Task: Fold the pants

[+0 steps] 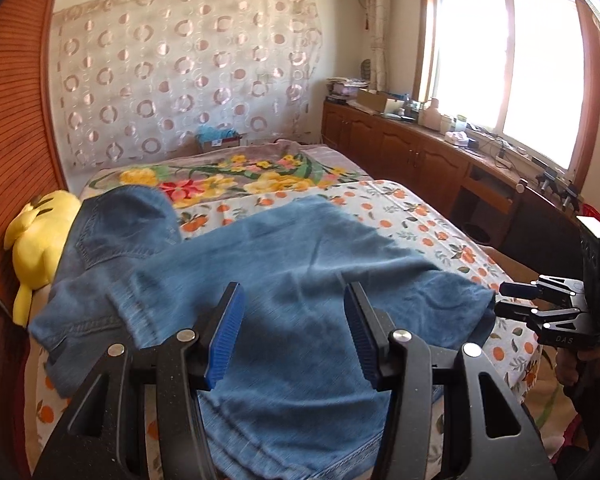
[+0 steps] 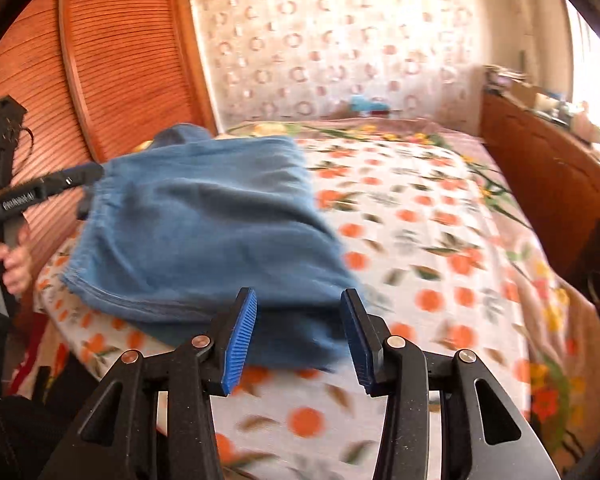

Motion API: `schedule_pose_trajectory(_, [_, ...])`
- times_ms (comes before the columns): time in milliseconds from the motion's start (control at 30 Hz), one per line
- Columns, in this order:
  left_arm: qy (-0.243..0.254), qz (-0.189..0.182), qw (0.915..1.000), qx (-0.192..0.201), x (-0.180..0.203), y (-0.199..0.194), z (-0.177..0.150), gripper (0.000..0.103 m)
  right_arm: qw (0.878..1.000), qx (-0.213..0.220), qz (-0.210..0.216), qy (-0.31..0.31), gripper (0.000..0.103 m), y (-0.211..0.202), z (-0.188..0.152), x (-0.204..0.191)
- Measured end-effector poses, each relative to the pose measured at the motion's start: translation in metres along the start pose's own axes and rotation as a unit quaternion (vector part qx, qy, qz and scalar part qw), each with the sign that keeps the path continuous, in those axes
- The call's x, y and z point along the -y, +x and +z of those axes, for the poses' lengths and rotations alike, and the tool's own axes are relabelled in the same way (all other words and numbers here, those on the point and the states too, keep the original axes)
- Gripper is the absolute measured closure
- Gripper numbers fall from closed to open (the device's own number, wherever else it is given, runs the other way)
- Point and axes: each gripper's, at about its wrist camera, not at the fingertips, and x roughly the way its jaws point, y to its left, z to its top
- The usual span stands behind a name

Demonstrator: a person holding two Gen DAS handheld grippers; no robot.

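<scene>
Blue denim pants [image 1: 284,280] lie folded over on the bed, waist toward the far left by the headboard. They also show in the right wrist view [image 2: 204,220] as a folded blue heap. My left gripper [image 1: 294,316] is open and empty just above the pants' near part. My right gripper [image 2: 298,320] is open and empty at the pants' near right corner. The right gripper also shows in the left wrist view [image 1: 512,298] at the pants' right edge. The left gripper shows in the right wrist view [image 2: 82,178] by the heap's left edge.
The bed carries an orange-print sheet [image 2: 420,248] and a floral blanket [image 1: 228,176]. A yellow plush toy [image 1: 40,240] lies by the wooden headboard [image 2: 112,60]. A long wooden cabinet [image 1: 420,152] with clutter runs under the window on the right.
</scene>
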Motion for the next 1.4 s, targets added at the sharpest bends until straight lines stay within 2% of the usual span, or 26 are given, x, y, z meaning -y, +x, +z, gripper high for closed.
schedule_pose_trajectory(133, [0.013,-0.011,0.9999,-0.002,0.016,0.017,0.013,0.047,1.0,-0.011,-0.01,0.012,0.057,0.003,-0.006,0.01])
schedule_pose_trajectory(200, [0.018,-0.013,0.9997,-0.003,0.024,0.026,0.017,0.04,1.0,-0.019,-0.016,0.013,0.057,0.009,-0.005,0.01])
schedule_pose_trajectory(267, [0.023,-0.02,0.9995,-0.006,0.029,0.036,0.02,0.038,0.999,-0.027,-0.016,0.017,0.057,0.019,-0.002,0.009])
schedule_pose_trajectory(367, [0.029,-0.021,0.9993,-0.012,0.034,0.047,0.021,0.026,0.999,-0.029,-0.019,0.021,0.057,0.024,0.002,0.015])
schedule_pose_trajectory(567, [0.05,-0.02,0.9981,-0.03,0.046,0.073,0.02,0.026,0.999,-0.019,-0.012,0.039,0.057,0.03,0.003,0.02])
schedule_pose_trajectory(600, [0.05,-0.018,0.998,-0.033,0.047,0.077,0.019,0.026,0.999,-0.013,-0.013,0.04,0.064,0.028,0.002,0.021])
schedule_pose_trajectory(633, [0.049,-0.017,0.9979,-0.038,0.047,0.081,0.018,0.026,0.999,-0.005,-0.017,0.043,0.078,0.025,0.002,0.023])
schedule_pose_trajectory(733, [0.049,-0.005,0.9978,-0.043,0.046,0.089,0.013,0.026,0.999,0.004,-0.001,0.047,0.092,0.019,-0.001,0.027])
schedule_pose_trajectory(967, [0.05,0.005,0.9971,-0.058,0.041,0.1,0.002,0.026,0.999,0.023,-0.001,0.039,0.095,0.004,-0.013,0.026])
schedule_pose_trajectory(1167, [0.053,0.008,0.9963,-0.068,0.039,0.106,-0.004,0.026,0.999,0.009,0.0,0.049,0.096,0.007,-0.027,0.031])
schedule_pose_trajectory(1400, [0.077,0.005,0.9932,-0.087,0.052,0.109,0.011,0.026,0.998,0.014,0.002,0.056,0.095,0.007,-0.028,0.034])
